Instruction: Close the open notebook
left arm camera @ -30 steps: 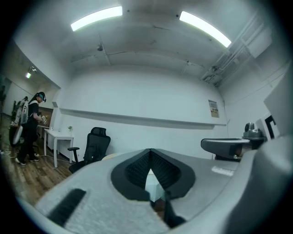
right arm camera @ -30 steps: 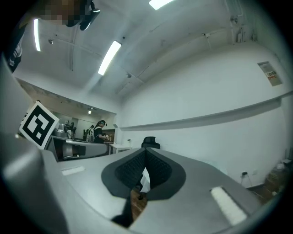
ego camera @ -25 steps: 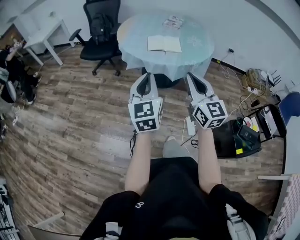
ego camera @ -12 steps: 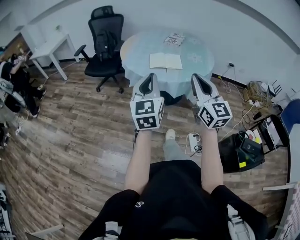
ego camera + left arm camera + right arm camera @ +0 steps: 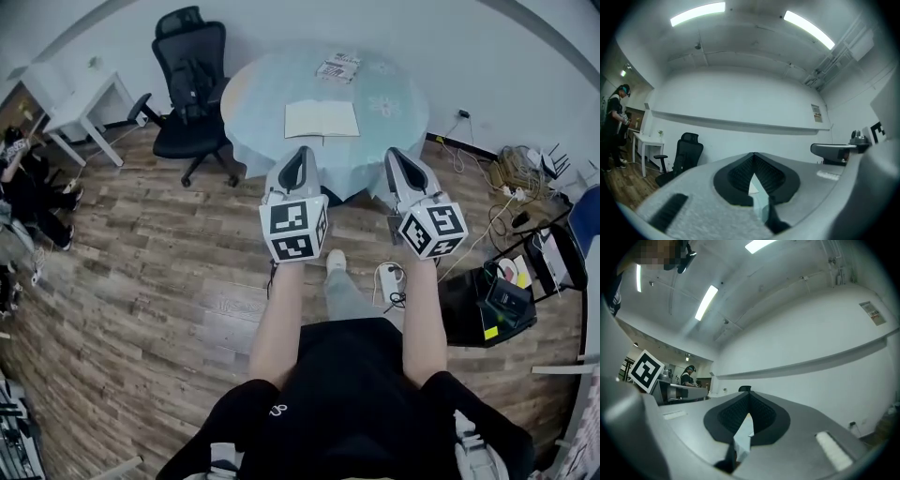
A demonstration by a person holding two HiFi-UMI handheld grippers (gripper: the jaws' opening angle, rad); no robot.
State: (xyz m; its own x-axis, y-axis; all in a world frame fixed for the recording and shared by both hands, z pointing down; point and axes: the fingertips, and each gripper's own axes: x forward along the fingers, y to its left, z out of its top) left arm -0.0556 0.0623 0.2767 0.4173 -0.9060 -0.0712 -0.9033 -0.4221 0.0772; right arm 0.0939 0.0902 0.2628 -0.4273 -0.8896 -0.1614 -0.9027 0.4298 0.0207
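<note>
Two grippers are held side by side at chest height, both short of the round table (image 5: pixel 398 127) where the open notebook (image 5: pixel 322 119) lies flat near the near edge. The left gripper (image 5: pixel 300 152) has its jaws closed tip to tip with nothing between them, and the right gripper (image 5: pixel 399 154) is closed and empty in the same way; each gripper view shows black ribbed pads meeting at a point inside a smooth grey shell. The notebook lies straight ahead of the tools and well apart from them. Its long axis runs from side to side, and its spine points away from the person. It sits nearly in line with the left gripper, which looks the nearer of the two, while the right gripper points past the right-hand page's outer edge. The pages are pale cream, thin and seemingly blank, resting on a light blue cloth that drapes over the table's rim. A printed sheet (image 5: pixel 337 68) lies farther back, and a black office chair (image 5: pixel 187 70) stands just beside the table on the wood-plank floor (image 5: pixel 141 272).
</note>
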